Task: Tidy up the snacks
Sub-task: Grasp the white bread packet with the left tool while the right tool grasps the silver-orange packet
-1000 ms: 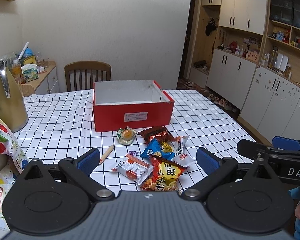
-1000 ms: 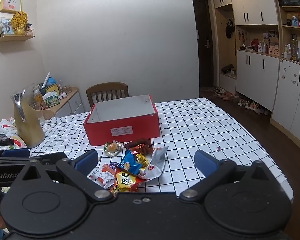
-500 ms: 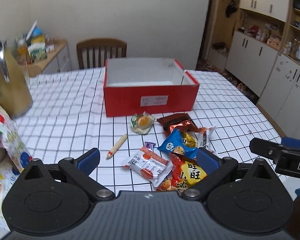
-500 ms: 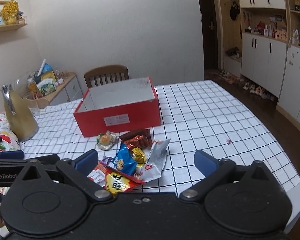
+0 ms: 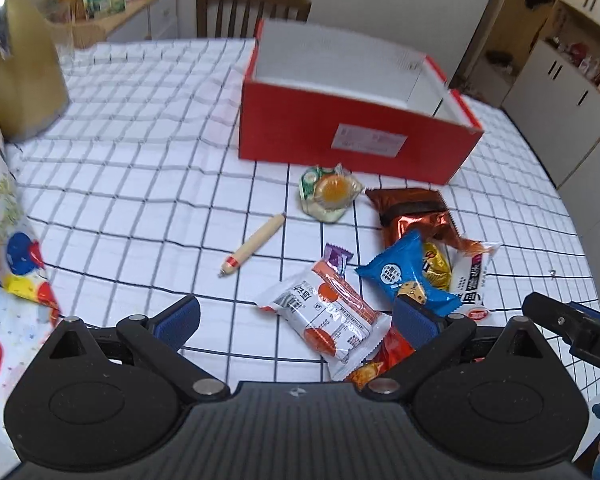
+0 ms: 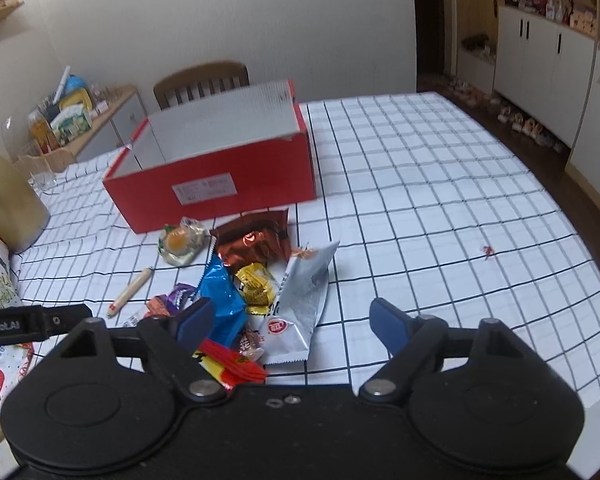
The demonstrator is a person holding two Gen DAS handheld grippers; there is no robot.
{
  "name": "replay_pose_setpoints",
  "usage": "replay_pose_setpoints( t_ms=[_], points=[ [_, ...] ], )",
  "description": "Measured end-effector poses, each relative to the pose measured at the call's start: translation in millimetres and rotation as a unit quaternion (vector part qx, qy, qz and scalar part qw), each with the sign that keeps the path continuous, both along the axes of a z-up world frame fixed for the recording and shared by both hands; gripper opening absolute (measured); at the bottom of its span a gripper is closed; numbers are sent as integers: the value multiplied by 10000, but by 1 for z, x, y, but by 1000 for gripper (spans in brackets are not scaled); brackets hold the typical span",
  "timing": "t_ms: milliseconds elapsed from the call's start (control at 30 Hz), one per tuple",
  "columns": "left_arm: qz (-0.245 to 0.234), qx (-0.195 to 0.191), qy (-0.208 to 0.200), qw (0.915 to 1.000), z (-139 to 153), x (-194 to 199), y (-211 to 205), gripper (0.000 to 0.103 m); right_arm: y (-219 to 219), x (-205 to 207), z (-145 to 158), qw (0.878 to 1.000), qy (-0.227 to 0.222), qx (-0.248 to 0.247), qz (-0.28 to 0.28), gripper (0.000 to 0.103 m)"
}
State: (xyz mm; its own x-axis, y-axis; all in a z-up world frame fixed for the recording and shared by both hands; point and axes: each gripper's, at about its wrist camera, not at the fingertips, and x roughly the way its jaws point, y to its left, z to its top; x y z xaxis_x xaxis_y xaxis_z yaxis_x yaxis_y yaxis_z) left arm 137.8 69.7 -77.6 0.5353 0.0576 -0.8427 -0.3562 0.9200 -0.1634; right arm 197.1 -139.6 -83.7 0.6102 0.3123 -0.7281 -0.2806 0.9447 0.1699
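An open red box (image 5: pixel 356 140) (image 6: pixel 212 184) with a white inside stands on the checked tablecloth. In front of it lies a snack pile: a white-orange packet (image 5: pixel 324 312), a blue packet (image 5: pixel 404 276) (image 6: pixel 220 300), a copper-brown packet (image 5: pixel 412 212) (image 6: pixel 256 236), a clear-wrapped pastry (image 5: pixel 328 192) (image 6: pixel 180 240) and a silver packet (image 6: pixel 300 308). My left gripper (image 5: pixel 296 320) hovers open over the white-orange packet. My right gripper (image 6: pixel 291 320) points down at the silver packet, which shows between its jaws; they are closing and the pads do not touch it.
A wooden stick (image 5: pixel 252 246) lies left of the pile. A gold jug (image 5: pixel 20 68) and a colourful bag (image 5: pixel 4 260) stand at the table's left. A chair (image 5: pixel 252 8) sits behind the box. The table's edge curves at right (image 6: pixel 580 248).
Both grippers have come down and forward onto the snack pile, tilting further downward. The right gripper's jaws stand narrower than before. The snacks have not moved.
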Motion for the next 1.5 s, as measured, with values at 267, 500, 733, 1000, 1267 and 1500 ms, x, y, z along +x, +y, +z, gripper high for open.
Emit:
replay_pose_setpoints(
  t_ms=[267, 500, 733, 1000, 1267, 1500],
  points=[
    [787, -1309, 994, 9833, -47, 37, 23, 103, 12, 39, -17, 9993, 350, -84, 61, 75],
    [1156, -1568, 1284, 9724, -60, 55, 19, 103, 18, 68, -26, 9972, 704, -183, -191, 68],
    [1321, -1508, 1452, 9689, -69, 63, 14, 102, 28, 80, -41, 9943, 975, -317, -285, 57],
    [1437, -1348, 1485, 9691, -74, 63, 14, 90, 31, 88, -52, 9927, 1037, -474, -403, 39],
    [1262, -1288, 1343, 9744, -70, 62, 10, 75, 32, 97, -62, 9894, 1317, -358, -492, 32],
    [1142, -1390, 1230, 9760, -69, 61, 12, 59, 34, 96, -61, 9890, 1361, -295, -493, 14]
  ],
)
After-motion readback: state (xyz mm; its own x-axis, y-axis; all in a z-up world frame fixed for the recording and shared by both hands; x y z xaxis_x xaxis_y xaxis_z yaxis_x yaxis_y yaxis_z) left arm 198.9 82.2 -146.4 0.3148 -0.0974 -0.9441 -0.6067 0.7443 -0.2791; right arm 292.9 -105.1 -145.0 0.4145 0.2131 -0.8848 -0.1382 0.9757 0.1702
